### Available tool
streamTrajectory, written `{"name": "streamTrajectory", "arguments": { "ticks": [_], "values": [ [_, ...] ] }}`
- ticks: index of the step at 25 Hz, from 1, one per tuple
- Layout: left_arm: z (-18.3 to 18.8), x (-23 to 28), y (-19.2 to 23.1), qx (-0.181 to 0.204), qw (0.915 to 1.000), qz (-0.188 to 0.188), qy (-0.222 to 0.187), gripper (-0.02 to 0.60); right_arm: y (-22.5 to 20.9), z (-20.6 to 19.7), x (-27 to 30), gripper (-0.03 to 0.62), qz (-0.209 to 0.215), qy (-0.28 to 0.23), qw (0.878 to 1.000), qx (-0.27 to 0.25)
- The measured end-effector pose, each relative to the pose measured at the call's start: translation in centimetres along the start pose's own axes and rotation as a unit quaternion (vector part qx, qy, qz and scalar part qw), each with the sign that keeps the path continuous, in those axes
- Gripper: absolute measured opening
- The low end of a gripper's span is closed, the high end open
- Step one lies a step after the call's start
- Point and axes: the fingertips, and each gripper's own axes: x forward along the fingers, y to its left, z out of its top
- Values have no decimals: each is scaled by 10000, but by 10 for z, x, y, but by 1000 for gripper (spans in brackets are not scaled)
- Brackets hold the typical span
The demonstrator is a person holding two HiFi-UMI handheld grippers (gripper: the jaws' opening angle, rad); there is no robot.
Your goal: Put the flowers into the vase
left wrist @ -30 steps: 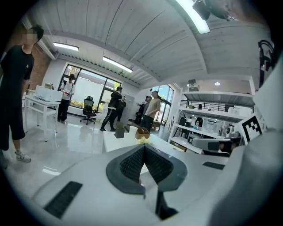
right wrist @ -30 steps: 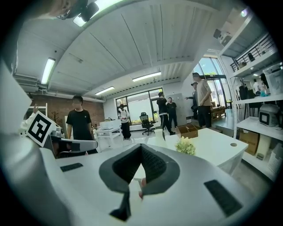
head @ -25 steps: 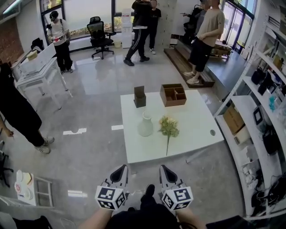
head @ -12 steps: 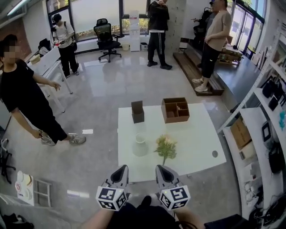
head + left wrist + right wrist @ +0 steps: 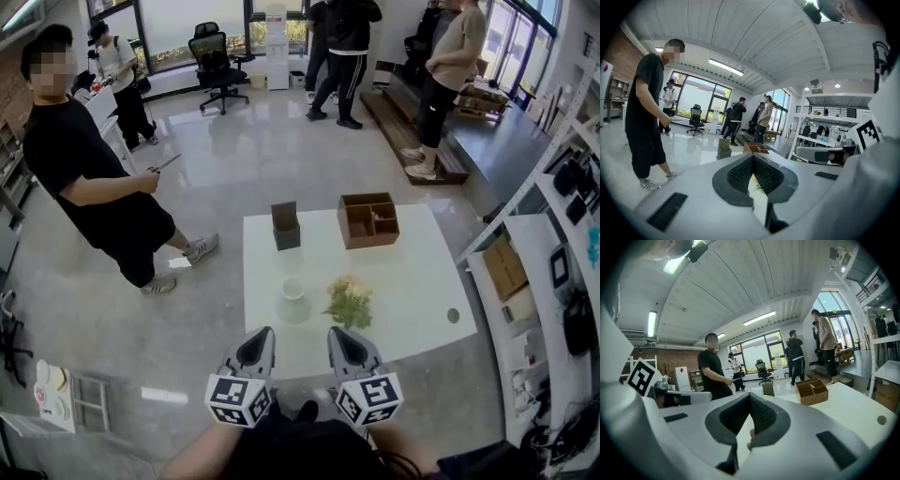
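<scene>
Left gripper (image 5: pixel 255 347) and right gripper (image 5: pixel 341 343): both jaw pairs closed tip to tip, nothing between them, held side by side at the near edge of the white table (image 5: pixel 422 281); black-and-white square markers on each cube. Flowers (image 5: pixel 350 302) lie on the tabletop toward the near edge, white vase (image 5: pixel 293 298) upright just to their left. Brown divided box (image 5: pixel 367 219) and small dark box (image 5: pixel 286 226) stand by the far edge.
</scene>
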Motion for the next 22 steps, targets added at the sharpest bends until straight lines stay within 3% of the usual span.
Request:
{"name": "streamTrajectory", "arguments": {
  "ticks": [8,14,17,22],
  "values": [
    [-10,15,9,-31,9991,-306,286,3,-18,-15,18,2,-403,316,9980,371],
    [-32,28,23,-173,9969,-430,637,3,-68,-53,20,2,-1047,889,9868,858],
    [-40,32,27,-255,9956,-494,752,3,-96,-101,19,2,-1144,1881,9664,1324],
    [-50,35,29,-406,9934,-575,906,3,-116,-176,23,12,-959,3334,9169,1973]
  ]
}}
